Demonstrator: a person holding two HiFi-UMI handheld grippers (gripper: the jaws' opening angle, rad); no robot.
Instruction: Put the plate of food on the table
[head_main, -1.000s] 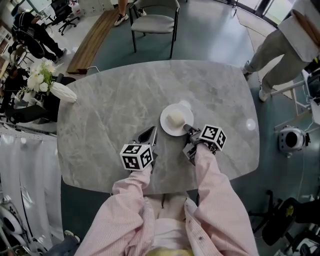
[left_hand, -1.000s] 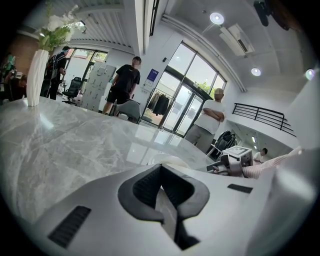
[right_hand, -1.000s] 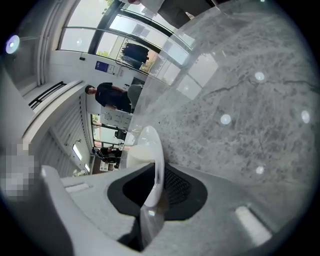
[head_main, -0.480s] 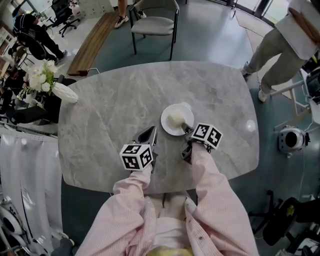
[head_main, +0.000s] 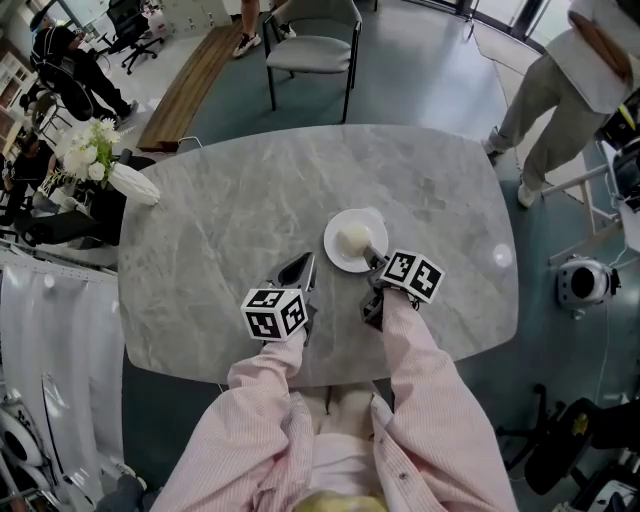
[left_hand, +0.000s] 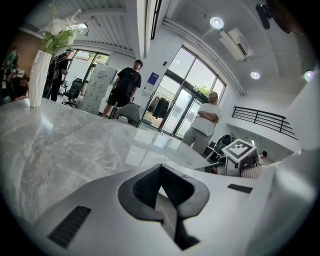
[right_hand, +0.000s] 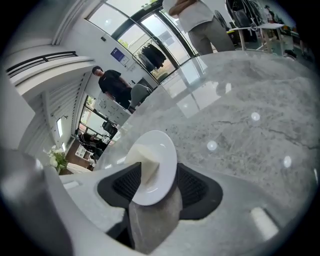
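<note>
A white plate (head_main: 355, 241) with a pale lump of food (head_main: 352, 237) rests on the grey marble table (head_main: 230, 210), right of centre. My right gripper (head_main: 375, 262) is at the plate's near rim. In the right gripper view the plate (right_hand: 155, 167) and the food (right_hand: 145, 160) lie between the dark pads (right_hand: 197, 187). The jaws are opening and stand apart from the rim. My left gripper (head_main: 300, 272) lies on the table left of the plate. Its jaws (left_hand: 161, 187) meet with nothing between them.
A white vase of flowers (head_main: 130, 183) stands at the table's far left edge. A chair (head_main: 310, 45) is beyond the far edge. One person stands at the far right (head_main: 560, 90), and others (left_hand: 125, 87) are farther off in the room.
The right gripper's cube has shifted slightly left and back from the plate. The plate stays on the table in the same spot. The left gripper has not moved.
</note>
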